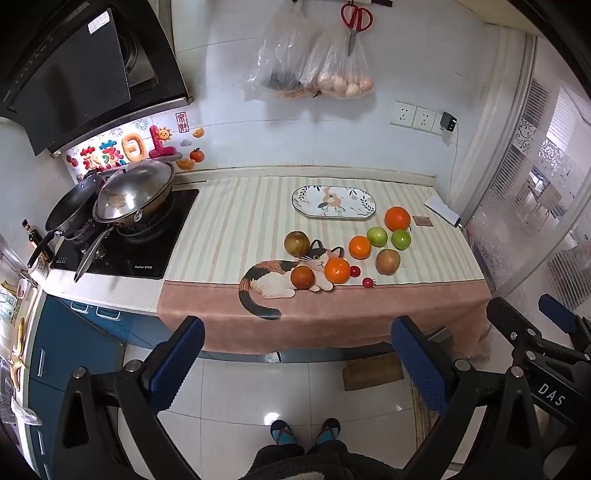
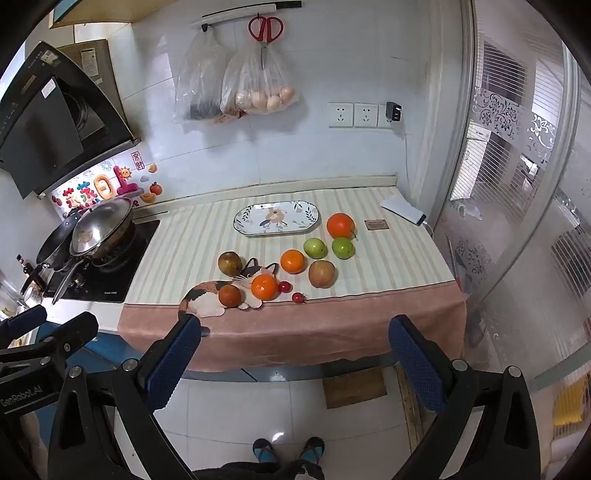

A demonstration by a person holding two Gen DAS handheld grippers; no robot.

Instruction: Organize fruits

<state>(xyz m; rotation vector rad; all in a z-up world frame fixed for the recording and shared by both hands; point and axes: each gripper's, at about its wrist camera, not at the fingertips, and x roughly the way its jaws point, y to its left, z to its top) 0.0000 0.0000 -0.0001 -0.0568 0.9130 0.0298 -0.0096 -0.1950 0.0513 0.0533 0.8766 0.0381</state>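
Note:
Several fruits lie on a striped cloth on the counter: a big orange, two green apples, two smaller oranges, brownish fruits and two cherry tomatoes. An empty oval floral plate sits behind them. My left gripper and right gripper are both open and empty, held over the floor in front of the counter's edge.
A stove with lidded pans stands left of the cloth. Plastic bags and red scissors hang on the wall. A glass door is on the right. A small brown card and a white box lie at the back right.

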